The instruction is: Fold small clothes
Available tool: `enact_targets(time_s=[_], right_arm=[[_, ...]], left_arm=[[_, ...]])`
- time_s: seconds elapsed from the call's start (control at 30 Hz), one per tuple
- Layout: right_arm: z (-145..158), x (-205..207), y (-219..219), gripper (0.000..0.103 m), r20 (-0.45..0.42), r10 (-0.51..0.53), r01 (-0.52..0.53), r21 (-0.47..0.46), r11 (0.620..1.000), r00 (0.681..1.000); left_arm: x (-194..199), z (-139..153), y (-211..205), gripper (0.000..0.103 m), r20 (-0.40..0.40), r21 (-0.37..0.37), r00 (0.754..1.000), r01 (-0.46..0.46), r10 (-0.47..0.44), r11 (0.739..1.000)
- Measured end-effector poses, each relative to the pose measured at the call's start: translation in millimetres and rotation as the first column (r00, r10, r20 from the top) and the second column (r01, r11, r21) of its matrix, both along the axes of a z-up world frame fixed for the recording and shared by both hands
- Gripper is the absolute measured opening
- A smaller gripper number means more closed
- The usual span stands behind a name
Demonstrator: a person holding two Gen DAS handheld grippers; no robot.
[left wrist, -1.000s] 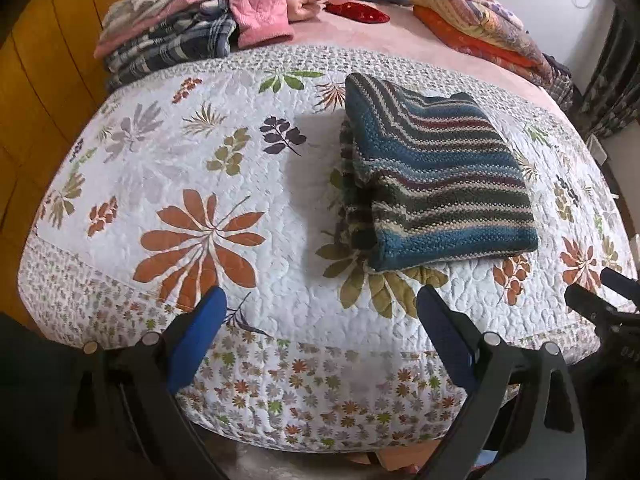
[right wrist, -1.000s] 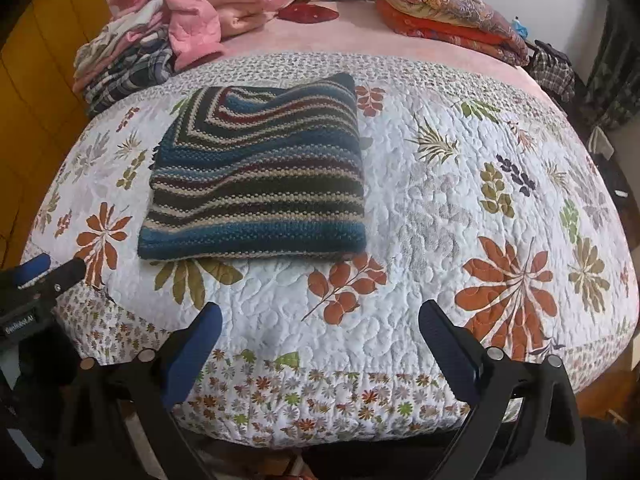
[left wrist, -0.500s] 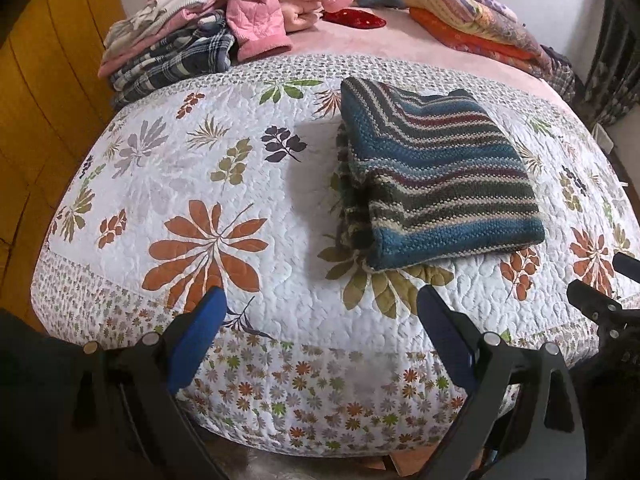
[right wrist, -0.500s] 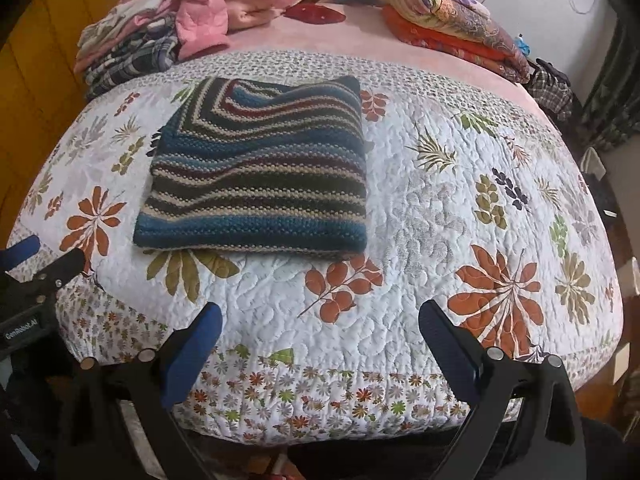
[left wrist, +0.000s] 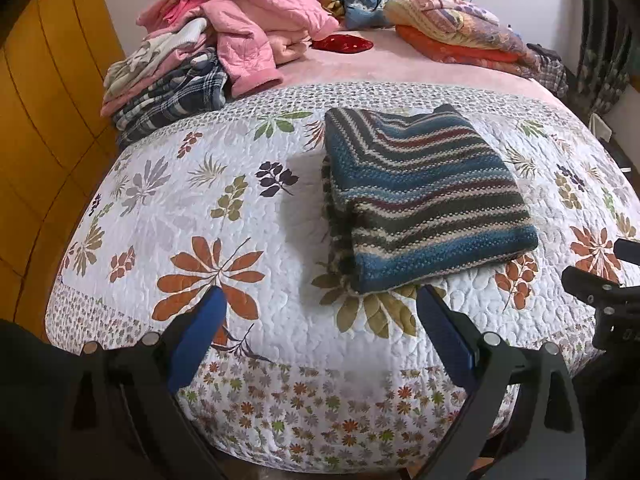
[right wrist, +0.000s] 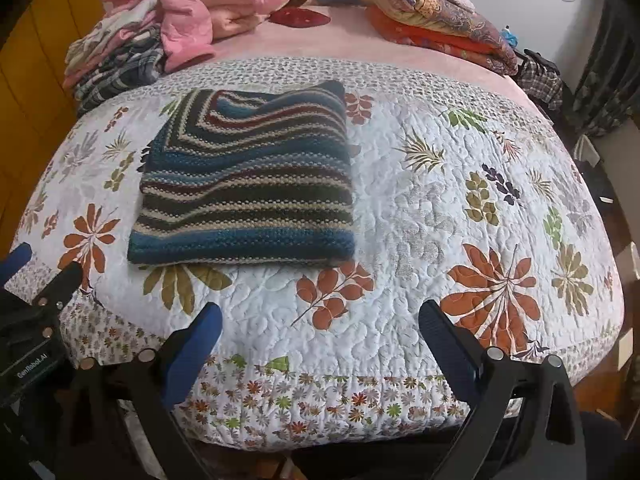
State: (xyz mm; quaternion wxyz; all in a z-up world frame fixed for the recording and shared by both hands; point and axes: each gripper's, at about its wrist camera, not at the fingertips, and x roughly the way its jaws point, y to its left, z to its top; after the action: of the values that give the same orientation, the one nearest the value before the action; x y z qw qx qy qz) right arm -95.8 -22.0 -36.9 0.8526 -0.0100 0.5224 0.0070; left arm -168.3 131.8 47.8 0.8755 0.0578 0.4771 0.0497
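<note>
A striped knit sweater (left wrist: 424, 196) (right wrist: 248, 184), blue, dark and cream, lies folded into a neat rectangle on the leaf-print quilt (left wrist: 208, 208) (right wrist: 440, 208). My left gripper (left wrist: 320, 308) hovers open over the bed's near edge, short of the sweater's front left corner, with nothing between its blue pads. The right gripper (right wrist: 320, 320) is open too, empty, to the right of the sweater's front edge. Each gripper's black frame shows at the side of the other's view: the right one (left wrist: 600, 292), the left one (right wrist: 36, 300).
A heap of pink and plaid clothes (left wrist: 192, 64) (right wrist: 152, 36) sits at the far left of the bed. Folded patterned blankets (left wrist: 460, 36) (right wrist: 436, 20) lie far right, a red item (left wrist: 342, 43) between them. Yellow panelling (left wrist: 36, 140) is left, curtains (left wrist: 604, 60) right.
Both grippers have drawn back and tilted a little, so more of the bed's far end shows. The sweater has not moved, and both grippers stay open.
</note>
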Motion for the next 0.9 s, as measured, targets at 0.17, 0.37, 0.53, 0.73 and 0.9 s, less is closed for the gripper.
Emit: enact_targets(time_s=[0.17, 0.37, 0.53, 0.73, 0.9], right_arm=[[-2, 3, 3, 0.099, -0.010, 0.008, -0.008, -0.003, 1.000, 1.000], [-2, 5, 3, 0.099, -0.017, -0.008, 0.008, 0.010, 1.000, 1.000], [-2, 9, 0, 0.099, -0.015, -0.023, 0.023, 0.012, 1.000, 1.000], [0, 9, 1, 0.099, 0.004, -0.023, 0.023, -0.007, 1.000, 1.000], [-1, 11, -2, 0.099, -0.002, -0.024, 0.024, -0.001, 1.000, 1.000]], left_arm=[[5, -7, 1, 0.095, -0.033, -0.029, 0.999, -0.005, 0.004, 1.000], [8, -15, 1, 0.095, -0.066, -0.049, 0.998, -0.014, 0.011, 0.999], [9, -15, 0, 0.095, -0.062, -0.044, 0.998, -0.009, 0.006, 0.999], [9, -15, -2, 0.095, -0.060, -0.040, 0.998, -0.001, -0.002, 0.999], [9, -15, -3, 0.095, -0.060, -0.041, 0.998, 0.001, -0.003, 0.999]])
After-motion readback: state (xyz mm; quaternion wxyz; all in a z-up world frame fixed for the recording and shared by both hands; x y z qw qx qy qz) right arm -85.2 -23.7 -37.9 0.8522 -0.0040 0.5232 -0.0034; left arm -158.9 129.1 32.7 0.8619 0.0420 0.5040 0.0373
